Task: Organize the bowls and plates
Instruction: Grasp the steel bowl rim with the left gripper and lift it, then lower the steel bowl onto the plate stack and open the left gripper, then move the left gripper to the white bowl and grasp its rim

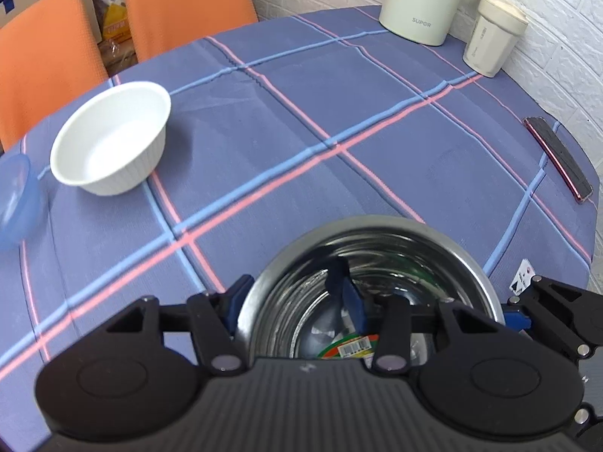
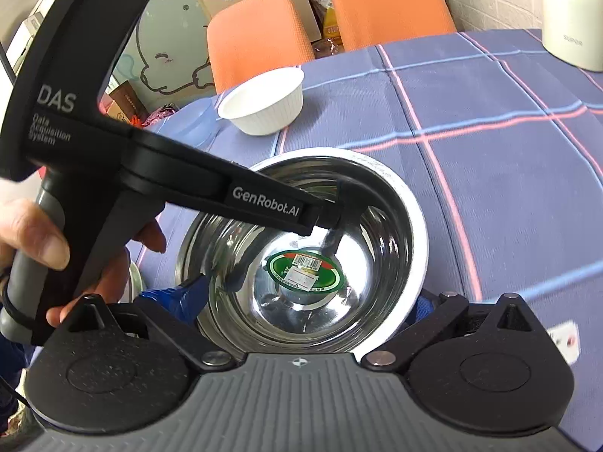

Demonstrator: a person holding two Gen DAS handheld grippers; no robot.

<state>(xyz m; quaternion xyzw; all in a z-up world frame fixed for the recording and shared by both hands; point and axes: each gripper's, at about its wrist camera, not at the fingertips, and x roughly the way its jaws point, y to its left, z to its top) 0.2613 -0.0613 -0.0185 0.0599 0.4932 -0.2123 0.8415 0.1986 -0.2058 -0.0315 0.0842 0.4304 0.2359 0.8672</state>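
Observation:
A steel bowl point(image 1: 399, 260) with a green sticker on its bottom point(image 2: 305, 265) hangs close under both cameras, over the checked tablecloth. My left gripper point(image 1: 290, 282) straddles its left wall: one finger outside, the other inside with a gap to the wall. In the right wrist view the same left gripper point(image 2: 331, 226) reaches into the bowl from the left. My right gripper point(image 2: 307, 297) spans the bowl's near part, with its left pad point(image 2: 188, 295) against the outer wall and the right pad behind the rim. A white ribbed bowl point(image 1: 109, 143) point(image 2: 264, 101) and a blue translucent bowl point(image 1: 15, 199) stand at the far left.
A cream kettle point(image 1: 418, 0) and a lidded cup point(image 1: 490, 34) stand by the brick wall at the back right. A phone point(image 1: 557, 158) lies near the table's right edge. Two orange chairs point(image 1: 184, 3) stand behind the table. A person's hand point(image 2: 37, 233) holds the left gripper's handle.

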